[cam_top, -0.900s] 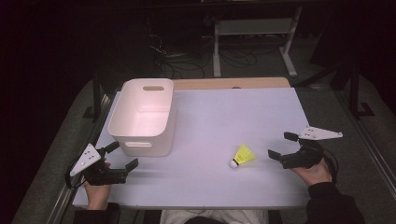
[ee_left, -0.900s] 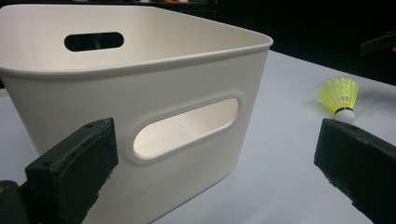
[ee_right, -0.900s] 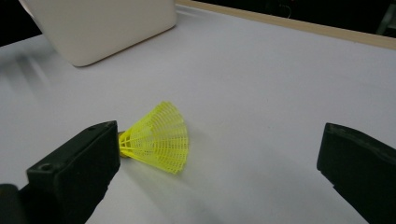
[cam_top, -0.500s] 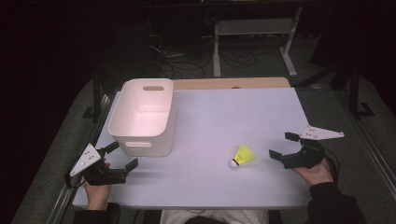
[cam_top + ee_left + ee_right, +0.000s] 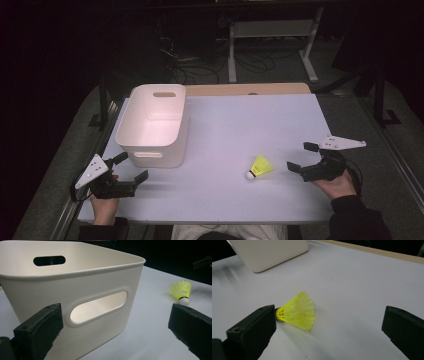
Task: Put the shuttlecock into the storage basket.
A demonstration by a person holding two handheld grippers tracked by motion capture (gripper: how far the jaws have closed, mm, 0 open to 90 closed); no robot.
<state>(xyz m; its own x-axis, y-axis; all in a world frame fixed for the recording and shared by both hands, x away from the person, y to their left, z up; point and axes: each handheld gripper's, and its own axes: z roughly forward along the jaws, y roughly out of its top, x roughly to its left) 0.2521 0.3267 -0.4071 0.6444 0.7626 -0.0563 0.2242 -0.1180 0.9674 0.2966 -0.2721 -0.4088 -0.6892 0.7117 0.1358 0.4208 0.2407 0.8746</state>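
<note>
A yellow mesh shuttlecock point(image 5: 260, 166) with a white cork lies on its side on the white table point(image 5: 235, 120), at the front right. My right gripper point(image 5: 298, 156) rests open just right of it, jaws pointing at it. In the right gripper view the shuttlecock point(image 5: 297, 311) lies just ahead of the wide-apart jaws of the right gripper point(image 5: 327, 330), close to the left one and untouched. A white plastic bin point(image 5: 155, 125) with handle slots stands empty at the left. My left gripper point(image 5: 134, 166) sits open just in front of it; the bin point(image 5: 75, 290) looms ahead of its spread jaws.
A wooden strip point(image 5: 250, 89) runs along the table's far edge. Beyond it are dark floor, cables and a metal stand point(image 5: 270, 30). Black rails flank the table. The other hand's gripper point(image 5: 202, 262) shows far off behind the shuttlecock point(image 5: 181, 291).
</note>
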